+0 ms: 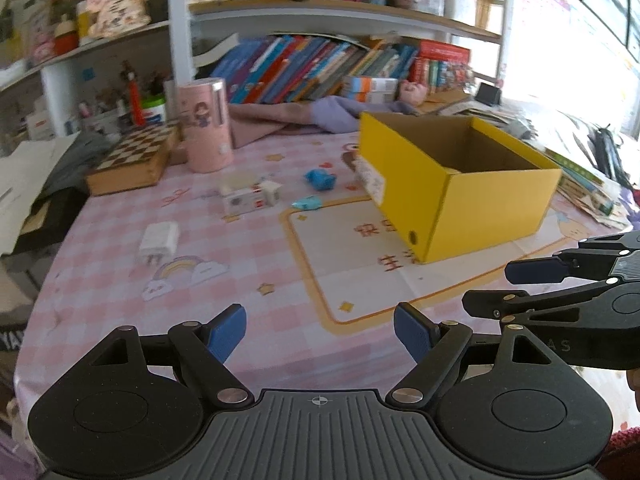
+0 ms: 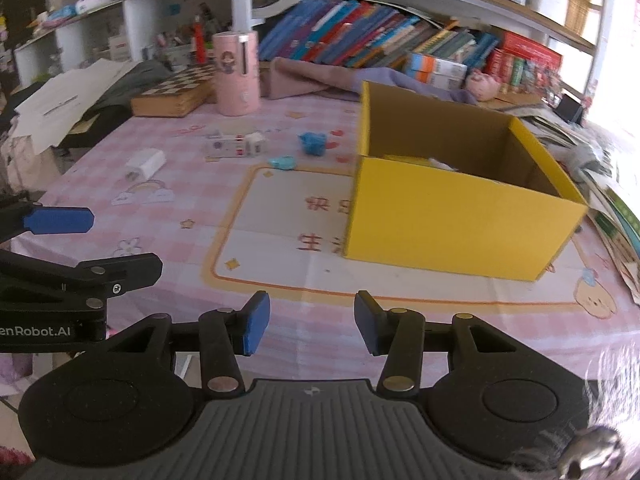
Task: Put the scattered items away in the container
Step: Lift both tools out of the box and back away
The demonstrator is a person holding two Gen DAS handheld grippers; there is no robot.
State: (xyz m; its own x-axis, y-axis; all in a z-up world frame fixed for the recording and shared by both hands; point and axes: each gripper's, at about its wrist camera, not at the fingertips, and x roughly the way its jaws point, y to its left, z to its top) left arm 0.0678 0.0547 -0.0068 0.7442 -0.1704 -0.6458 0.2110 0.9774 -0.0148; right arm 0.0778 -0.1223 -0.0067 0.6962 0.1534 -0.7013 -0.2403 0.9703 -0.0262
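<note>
An open yellow cardboard box [image 1: 460,184] [image 2: 460,216] stands on the pink checked tablecloth, right of centre. Left of it lie a white plug charger [image 1: 159,240] [image 2: 146,164], a small white patterned box [image 1: 244,198] [image 2: 226,146], a white cube adapter [image 1: 271,191] [image 2: 254,142], a blue toy [image 1: 320,179] [image 2: 314,143] and a flat light-blue item [image 1: 307,202] [image 2: 282,162]. Something pale lies inside the box [image 2: 440,165]. My left gripper [image 1: 320,330] is open and empty over the near table edge. My right gripper [image 2: 312,322] is open and empty, beside the left one.
A pink cylinder tin [image 1: 205,128] [image 2: 236,74] and a wooden chessboard box [image 1: 132,160] [image 2: 176,92] stand at the back left. A mauve cloth [image 1: 288,118] and leaning books [image 1: 320,68] line the back. Papers and books [image 1: 584,176] pile up at the right.
</note>
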